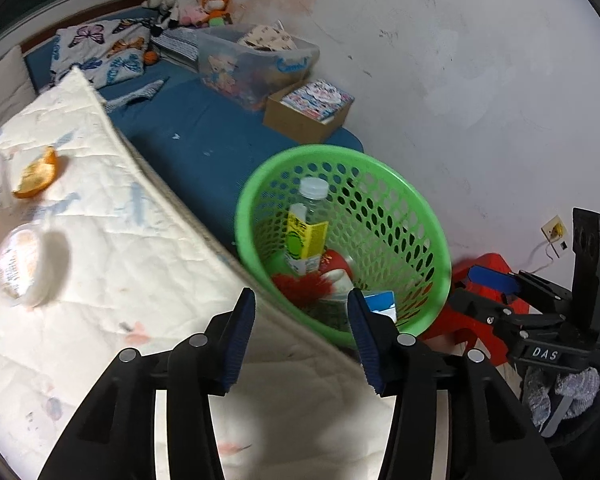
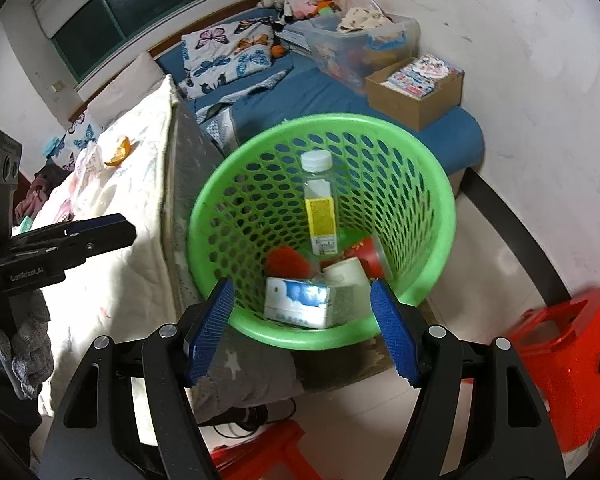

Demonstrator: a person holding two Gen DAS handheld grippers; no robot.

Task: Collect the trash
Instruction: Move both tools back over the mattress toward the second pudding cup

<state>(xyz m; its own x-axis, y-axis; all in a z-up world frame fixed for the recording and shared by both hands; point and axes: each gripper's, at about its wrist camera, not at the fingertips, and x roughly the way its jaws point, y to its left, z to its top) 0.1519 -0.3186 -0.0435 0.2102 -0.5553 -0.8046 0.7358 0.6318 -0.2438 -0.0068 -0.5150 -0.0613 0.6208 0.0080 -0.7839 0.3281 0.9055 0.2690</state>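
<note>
Green perforated plastic basket (image 2: 420, 184) beside the bed holds a clear bottle (image 2: 319, 204), a carton and cups; orange peel (image 1: 36, 176) and a white lidded cup (image 1: 22, 266) remain on the quilt. Left gripper (image 1: 302, 336) and right gripper (image 2: 302, 330) gape empty.

White quilted bed (image 1: 112, 240), orange peel (image 1: 36, 178) and lidded cup (image 1: 20, 266) on it

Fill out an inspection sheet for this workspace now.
Surface: quilted white mattress, rumpled.
Job's things: green basket holds a bottle, a blue-white carton and red trash; orange peel and a round lidded cup lie on the mattress.
Clutter: plush toys, cardboard box.
Grippers: left gripper and right gripper open, empty.
Cables: wall-socket lead.
Surroundings: red stool.
</note>
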